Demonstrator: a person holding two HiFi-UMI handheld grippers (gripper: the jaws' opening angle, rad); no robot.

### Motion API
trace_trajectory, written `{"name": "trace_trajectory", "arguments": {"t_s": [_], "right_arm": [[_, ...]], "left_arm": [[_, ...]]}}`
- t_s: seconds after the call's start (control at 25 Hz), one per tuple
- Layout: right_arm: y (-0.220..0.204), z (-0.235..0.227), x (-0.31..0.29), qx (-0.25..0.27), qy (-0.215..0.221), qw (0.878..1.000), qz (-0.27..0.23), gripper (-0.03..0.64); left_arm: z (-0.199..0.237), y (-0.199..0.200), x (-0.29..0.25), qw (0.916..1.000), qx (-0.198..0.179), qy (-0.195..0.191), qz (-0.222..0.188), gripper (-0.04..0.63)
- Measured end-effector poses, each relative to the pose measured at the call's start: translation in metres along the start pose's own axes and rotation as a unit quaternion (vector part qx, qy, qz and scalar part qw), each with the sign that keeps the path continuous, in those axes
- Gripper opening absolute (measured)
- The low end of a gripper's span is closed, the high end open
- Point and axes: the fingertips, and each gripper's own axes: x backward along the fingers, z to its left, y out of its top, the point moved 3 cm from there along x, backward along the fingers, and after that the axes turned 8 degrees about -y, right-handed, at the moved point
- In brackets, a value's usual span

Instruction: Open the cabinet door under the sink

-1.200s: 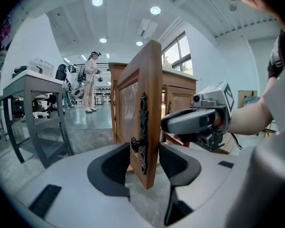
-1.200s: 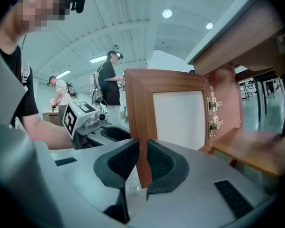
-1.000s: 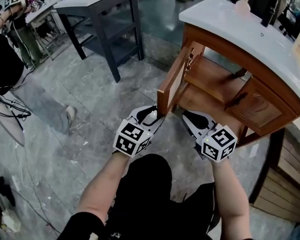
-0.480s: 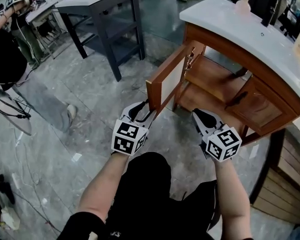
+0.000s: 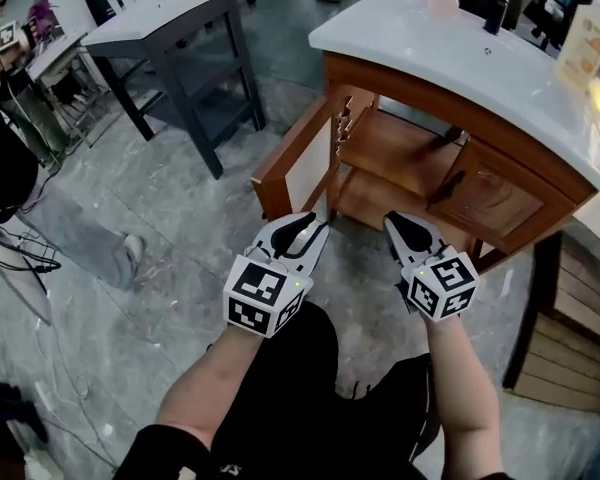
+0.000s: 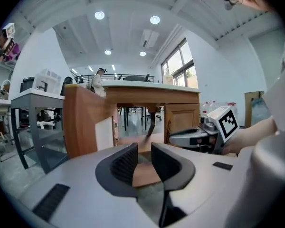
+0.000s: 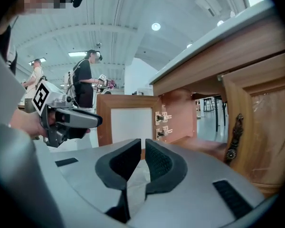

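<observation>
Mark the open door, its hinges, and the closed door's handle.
open door (image 5: 302, 164): head view, white inner panel.
hinges (image 7: 162, 118): right gripper view, upper hinge.
handle (image 7: 234, 137): right gripper view, middle of pull.

brown wood cabinet door (image 5: 298, 163) with white panel, white countertop (image 5: 460, 58), grey marbled floor (image 5: 160, 218), black-and-white marker cubes (image 5: 265, 296), dark grey table (image 5: 185, 63)

The wooden-framed, white-panelled cabinet door (image 5: 298, 168) stands swung wide open from the white-topped wooden sink cabinet (image 5: 485, 203). Near it hover the white left gripper (image 5: 308, 226) and right gripper (image 5: 395, 223), jaws just closing, nothing between them
</observation>
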Motion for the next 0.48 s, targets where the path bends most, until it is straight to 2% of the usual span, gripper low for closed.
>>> {"name": "trace_trajectory", "arguments": {"t_s": [0.28,0.48], "right_arm": [[0.001,-0.062,0.036,-0.015,-0.093,0.996,-0.002,0.048],[-0.006,-0.101,0.047,-0.022,-0.161,0.987,0.003,0.096]], "left_arm": [[-0.019,0.026,-0.073,0.9980,-0.003,-0.061,-0.012,0.098],[-0.029,0.031,-0.128,0.9945,-0.014,-0.103,-0.006,0.098]]}}
